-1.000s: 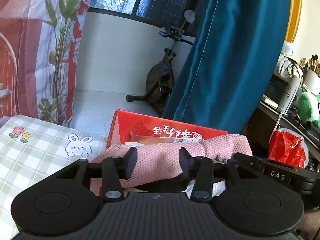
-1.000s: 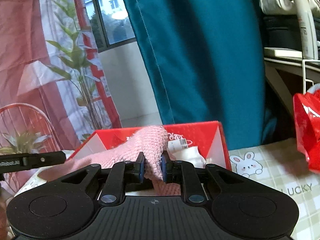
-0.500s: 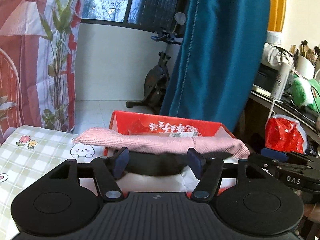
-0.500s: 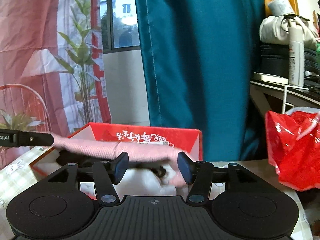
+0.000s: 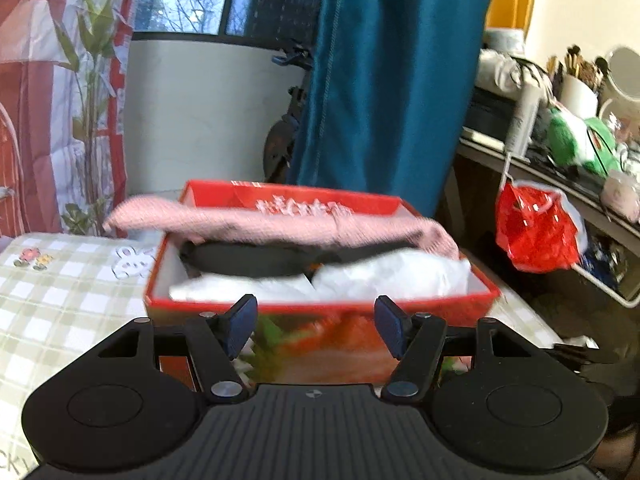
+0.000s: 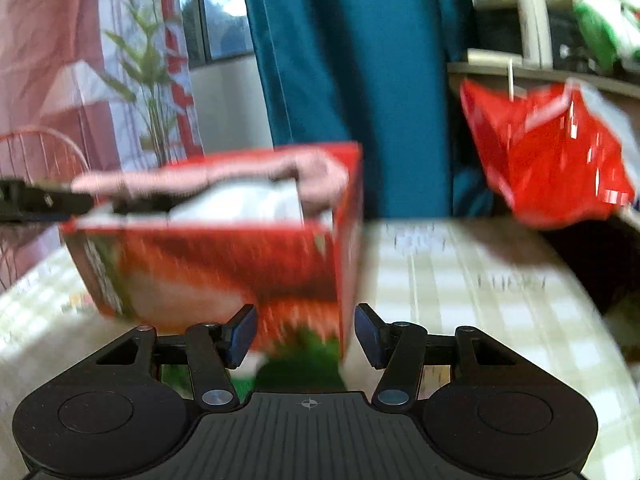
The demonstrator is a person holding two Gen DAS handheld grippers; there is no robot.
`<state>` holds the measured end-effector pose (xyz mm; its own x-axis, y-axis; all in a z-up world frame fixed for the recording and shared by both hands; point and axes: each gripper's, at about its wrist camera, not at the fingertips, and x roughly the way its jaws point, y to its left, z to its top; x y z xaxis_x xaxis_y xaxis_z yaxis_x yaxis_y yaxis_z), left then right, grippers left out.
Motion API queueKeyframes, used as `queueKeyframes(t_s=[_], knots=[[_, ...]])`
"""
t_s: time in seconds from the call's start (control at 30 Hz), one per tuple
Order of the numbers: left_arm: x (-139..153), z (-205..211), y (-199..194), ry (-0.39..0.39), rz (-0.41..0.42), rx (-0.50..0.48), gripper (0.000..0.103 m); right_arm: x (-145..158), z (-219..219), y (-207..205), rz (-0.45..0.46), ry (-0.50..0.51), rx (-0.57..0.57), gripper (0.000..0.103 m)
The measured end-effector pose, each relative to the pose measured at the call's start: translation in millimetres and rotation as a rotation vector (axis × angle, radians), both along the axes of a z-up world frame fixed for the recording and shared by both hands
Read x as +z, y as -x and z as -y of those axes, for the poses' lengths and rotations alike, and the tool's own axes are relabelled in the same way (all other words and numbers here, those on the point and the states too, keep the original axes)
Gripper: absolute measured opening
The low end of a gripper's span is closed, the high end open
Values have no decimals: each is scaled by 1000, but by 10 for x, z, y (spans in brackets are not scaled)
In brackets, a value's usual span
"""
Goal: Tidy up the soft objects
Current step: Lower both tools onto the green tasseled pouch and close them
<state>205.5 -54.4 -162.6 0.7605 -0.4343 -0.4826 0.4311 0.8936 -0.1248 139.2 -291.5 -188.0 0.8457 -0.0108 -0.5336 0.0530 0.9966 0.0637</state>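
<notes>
Pink cloth (image 5: 256, 222): one, draped over the far rim of the red box (image 5: 320, 312) on the checked tablecloth (image 5: 60, 280), both ends overhanging.
Handling: probably light, limp, quick to sag; best pinched at an overhanging end.
Box contents: one white item (image 5: 384, 276), one black item (image 5: 248, 258), both soft-looking.
Left gripper (image 5: 316, 330): jaws apart, empty, short of the box.
Right gripper (image 6: 306, 334): jaws apart, nothing held, at the box's near corner.

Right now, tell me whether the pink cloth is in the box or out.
Partly in: the pink cloth lies draped across the red box top, one end hanging past the left wall, over dark and white items.
</notes>
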Motion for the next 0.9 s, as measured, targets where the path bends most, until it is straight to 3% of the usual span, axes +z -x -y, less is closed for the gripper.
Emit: queueKeyframes(t_s=[0.17, 0.33, 0.43, 0.63, 0.83, 0.9], knots=[[-172, 36, 29, -13, -46, -13, 67, -224, -68, -4, -31, 30, 31, 67], [-315, -14, 53, -19, -84, -13, 67, -271, -120, -131, -62, -38, 24, 70], [-380, -68, 54, -13, -105, -6, 67, -332, -144, -149, -88, -85, 28, 69], [-447, -112, 55, -1, -138, -2, 66, -452, -274, -91, -149, -137, 74, 51], [-477, -100, 86, 4, -152, -15, 66, -459, -469, -99, -153, -83, 129, 51], [-487, -77, 87, 7, -158, -26, 64, -432, -486, -108, -149, -52, 120, 56]])
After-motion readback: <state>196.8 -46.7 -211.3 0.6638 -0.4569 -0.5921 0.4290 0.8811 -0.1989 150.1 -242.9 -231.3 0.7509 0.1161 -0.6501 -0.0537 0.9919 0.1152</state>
